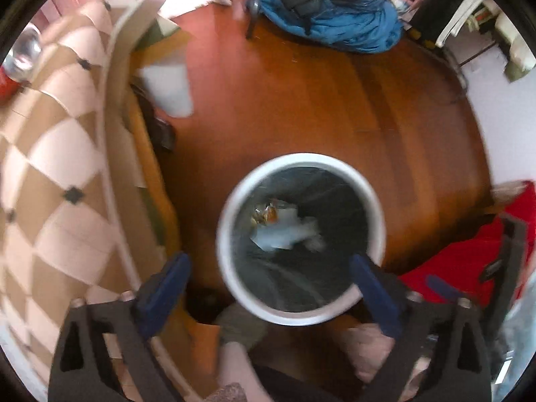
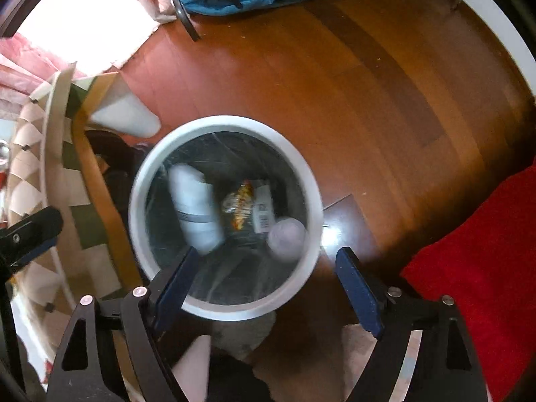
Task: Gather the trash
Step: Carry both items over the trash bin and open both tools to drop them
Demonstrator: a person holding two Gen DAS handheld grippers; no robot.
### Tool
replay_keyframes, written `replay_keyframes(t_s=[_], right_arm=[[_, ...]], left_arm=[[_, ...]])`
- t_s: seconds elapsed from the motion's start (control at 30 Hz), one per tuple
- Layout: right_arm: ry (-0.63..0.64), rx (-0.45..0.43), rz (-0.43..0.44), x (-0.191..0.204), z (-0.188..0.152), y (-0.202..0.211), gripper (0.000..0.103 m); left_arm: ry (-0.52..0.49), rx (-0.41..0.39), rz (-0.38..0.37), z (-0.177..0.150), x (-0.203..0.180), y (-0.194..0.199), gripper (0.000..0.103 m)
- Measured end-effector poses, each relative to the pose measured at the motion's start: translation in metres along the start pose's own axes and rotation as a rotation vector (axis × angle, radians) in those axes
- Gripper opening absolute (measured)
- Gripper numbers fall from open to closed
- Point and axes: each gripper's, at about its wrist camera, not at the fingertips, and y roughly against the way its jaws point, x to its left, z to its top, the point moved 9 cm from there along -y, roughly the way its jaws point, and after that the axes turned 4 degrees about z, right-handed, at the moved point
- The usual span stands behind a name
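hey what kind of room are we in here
Probably a lived-in room at home: a wooden floor, a white trash bin already holding rubbish, and blue clothing heaped nearby.

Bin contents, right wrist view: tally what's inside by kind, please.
White cup: 1
Pale ball: 1
Snack wrapper: 1
Barcoded pack: 1
Total: 4 in the bin, as far as the blur allows. Both grippers' jaws stand open and empty above it.
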Motion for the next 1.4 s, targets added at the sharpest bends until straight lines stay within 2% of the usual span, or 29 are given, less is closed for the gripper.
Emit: replay_keyframes(t_s=[0.03,0.2,0.47,0.77,0.97,1.2,1.4], right_arm=[[0.003,0.001,-0.019,-0.003,-0.001,0.000,0.103],[0.009,0.002,-0.097,-0.014,-0.008,0.001,0.103],[0.015,0.002,-0.101,-0.012,-0.012,0.009,0.103],[0.012,-0.048,-0.070,-0.002,-0.018,0.047,0.103],[0.021,-0.103,-0.046,0.008,-0.026,0.090,0.103],[0.024,-0.215,-0.026,0.024,-0.033,0.160,0.103],[0.051,-0.311,0.029,0.057,-0.046,0.223,0.103]], left_arm=[[-0.010,-0.007,0.025,-0.001,0.002,-0.001,0.101],[-0.071,-0.049,0.130,-0.009,0.011,-0.002,0.101],[-0.085,-0.067,0.148,-0.014,0.006,0.004,0.101],[-0.087,-0.117,0.138,-0.020,0.002,0.038,0.101],[-0.086,-0.193,0.121,-0.023,0.000,0.081,0.101],[-0.096,-0.307,0.110,-0.031,0.000,0.145,0.101],[-0.047,-0.398,0.122,-0.048,0.039,0.207,0.101]])
